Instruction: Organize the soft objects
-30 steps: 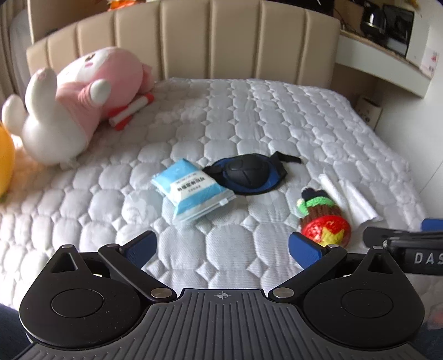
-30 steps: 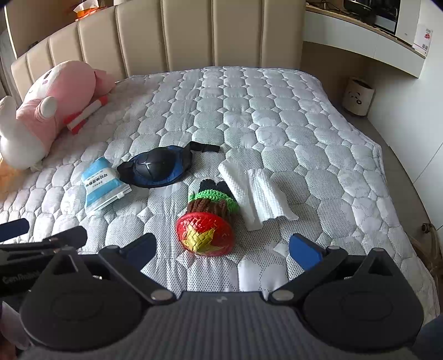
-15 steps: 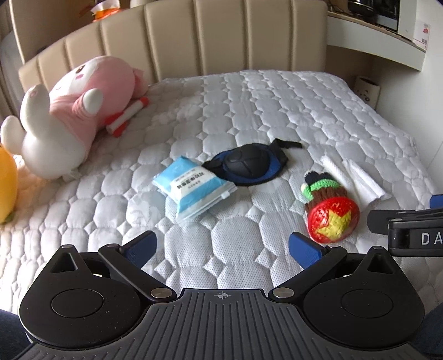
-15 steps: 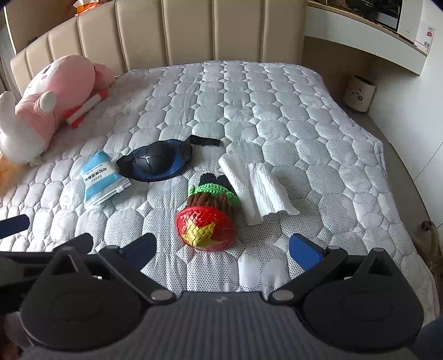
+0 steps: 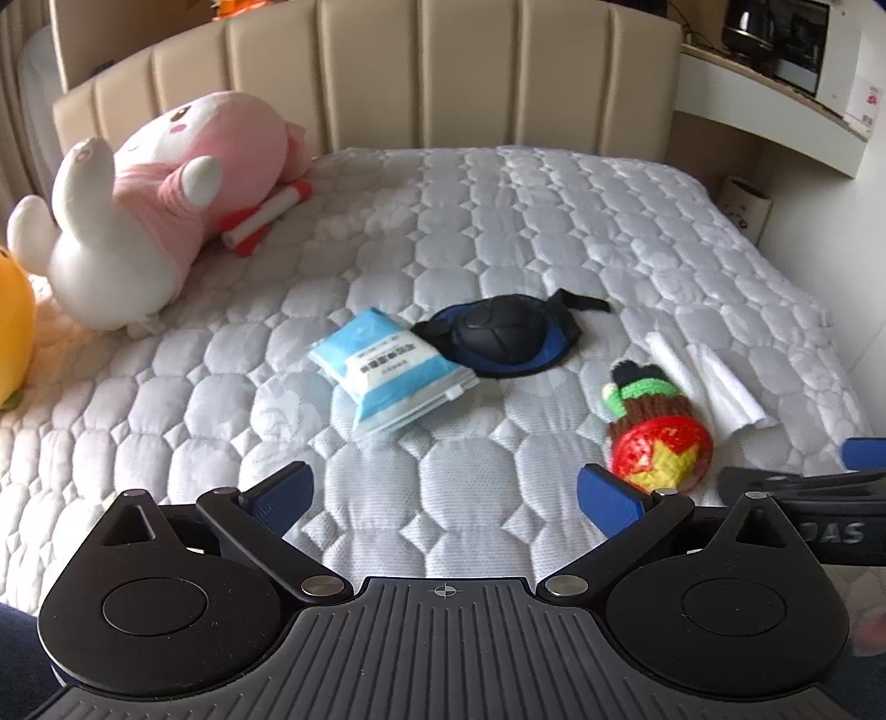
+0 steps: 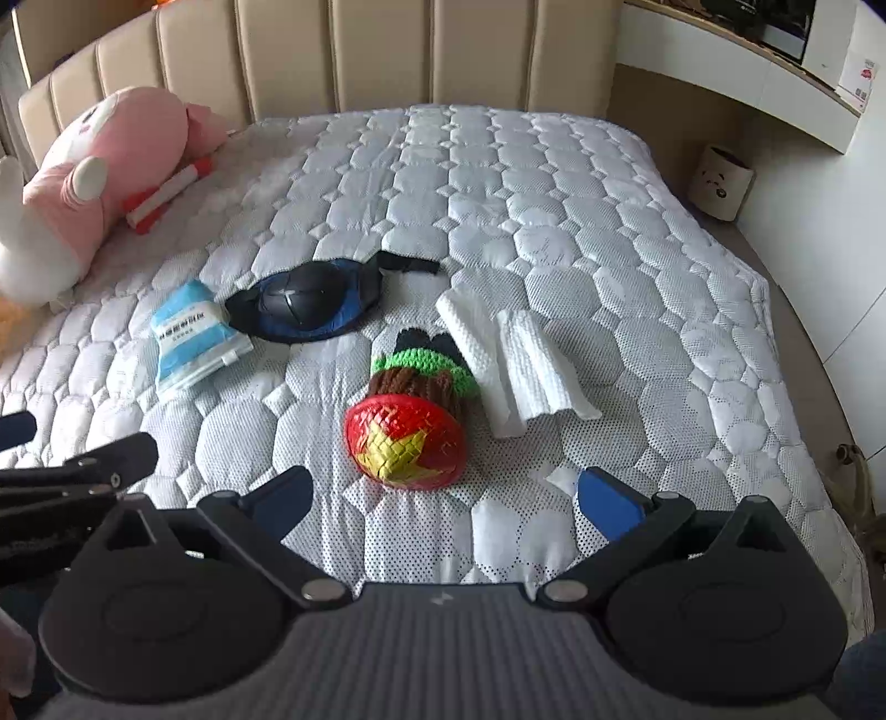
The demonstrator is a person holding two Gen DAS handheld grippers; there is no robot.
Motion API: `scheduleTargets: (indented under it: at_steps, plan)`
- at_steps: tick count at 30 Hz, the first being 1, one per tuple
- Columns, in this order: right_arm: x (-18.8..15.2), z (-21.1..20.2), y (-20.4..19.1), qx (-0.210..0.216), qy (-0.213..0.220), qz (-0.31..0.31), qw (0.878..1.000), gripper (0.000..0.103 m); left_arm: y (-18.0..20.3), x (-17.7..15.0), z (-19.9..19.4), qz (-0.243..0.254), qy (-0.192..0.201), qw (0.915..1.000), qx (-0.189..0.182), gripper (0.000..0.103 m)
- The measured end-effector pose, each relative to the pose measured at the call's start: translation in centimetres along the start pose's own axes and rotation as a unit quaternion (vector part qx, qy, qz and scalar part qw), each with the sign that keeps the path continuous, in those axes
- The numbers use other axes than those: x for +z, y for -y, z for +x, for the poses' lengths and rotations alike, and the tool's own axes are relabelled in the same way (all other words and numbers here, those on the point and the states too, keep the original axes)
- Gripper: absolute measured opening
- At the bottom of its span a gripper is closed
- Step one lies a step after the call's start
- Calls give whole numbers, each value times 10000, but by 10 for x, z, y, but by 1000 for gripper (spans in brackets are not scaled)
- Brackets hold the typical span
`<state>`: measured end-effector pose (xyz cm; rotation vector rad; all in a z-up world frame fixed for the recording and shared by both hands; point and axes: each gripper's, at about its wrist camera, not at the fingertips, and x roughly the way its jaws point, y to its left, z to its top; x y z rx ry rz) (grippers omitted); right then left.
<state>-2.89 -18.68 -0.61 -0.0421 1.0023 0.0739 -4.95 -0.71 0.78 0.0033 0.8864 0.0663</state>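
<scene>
While you held both tools low over the near edge of the quilted white mattress (image 6: pixel 554 183), your left gripper (image 5: pixel 443 495) had its blue-padded fingers spread wide with nothing between them, and your right gripper (image 6: pixel 446 493) was spread just as wide and equally empty.

Take the crocheted doll (image 6: pixel 412 421) as your landmark: it was yarn, lying on its side, with a woven red cap bearing a yellow star turned toward you, a brown ribbed body and a green collar. Touching it on its right lay a folded white towel (image 6: pixel 520 360), ribbed and soft. Beyond it to the left sat a blue and black knee pad (image 6: pixel 310 302), a hard-looking domed shell on a fabric base, its black strap trailing toward the towel. Further left of the doll, just beside the pad, a glossy pale-blue plastic packet (image 6: pixel 191 338) lay flat. Well beyond that, against the padded beige headboard (image 6: pixel 387 50), a pink and white plush rabbit (image 5: pixel 160 205) sprawled with a red and white roll (image 5: pixel 266 219) tucked beside it.

Between the doll and the headboard the mattress lay bare and wide. To the doll's right, past the towel, the mattress curved down to its edge, with a small cream bin (image 6: pixel 720 183) on the floor beyond.
</scene>
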Motion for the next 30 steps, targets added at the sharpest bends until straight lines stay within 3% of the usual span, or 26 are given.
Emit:
scheduleTargets:
  at_steps: [15, 30]
  plan:
    - [-1, 3, 0, 23, -10, -22, 10000, 103, 2, -2, 3, 60, -90, 9999, 15, 103]
    - [-1, 3, 0, 60, -15, -22, 10000, 103, 1, -4, -5, 97, 237, 9997, -57, 103]
